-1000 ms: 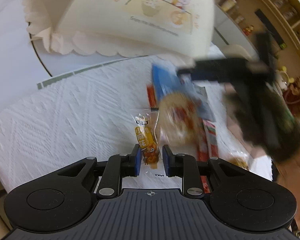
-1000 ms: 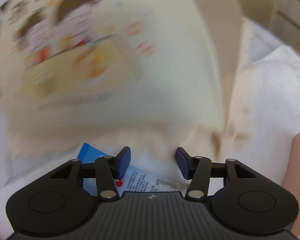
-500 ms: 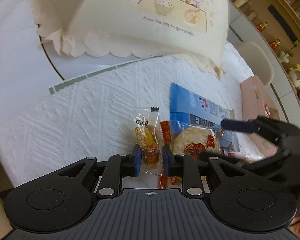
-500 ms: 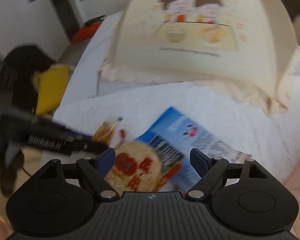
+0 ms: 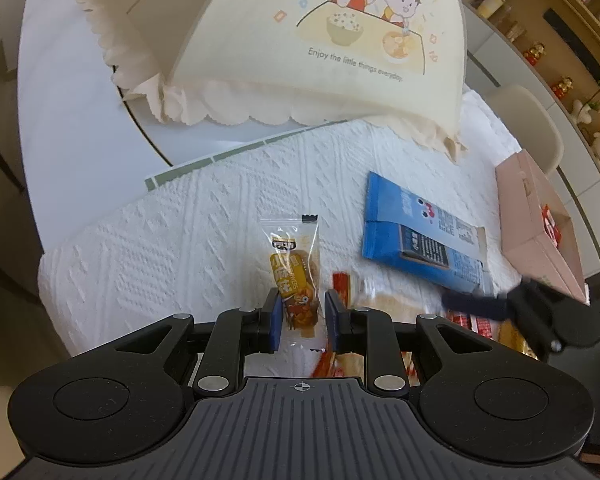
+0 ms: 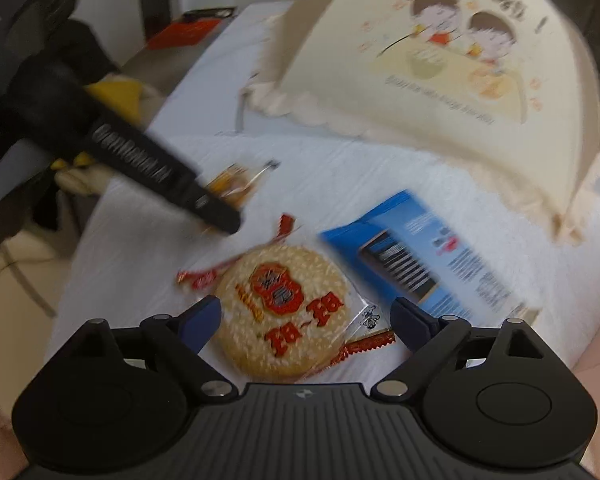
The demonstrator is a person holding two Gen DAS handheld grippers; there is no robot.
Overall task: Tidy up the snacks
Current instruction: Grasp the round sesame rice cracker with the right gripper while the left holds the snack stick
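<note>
Since a second ago the right gripper has swung from the food cover over to the round sesame cracker, jaws just opening, released astride it. At 10 o'clock, the left gripper grasps the yellow snack packet; the blue packet lies at 1 o'clock.

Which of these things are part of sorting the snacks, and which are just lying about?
Part of the job:
- yellow snack packet, between the left gripper fingers
- round sesame cracker, between the open right gripper fingers
- blue packet
- pink box

Just lying about:
- food cover
- white cloth
- chair
</note>
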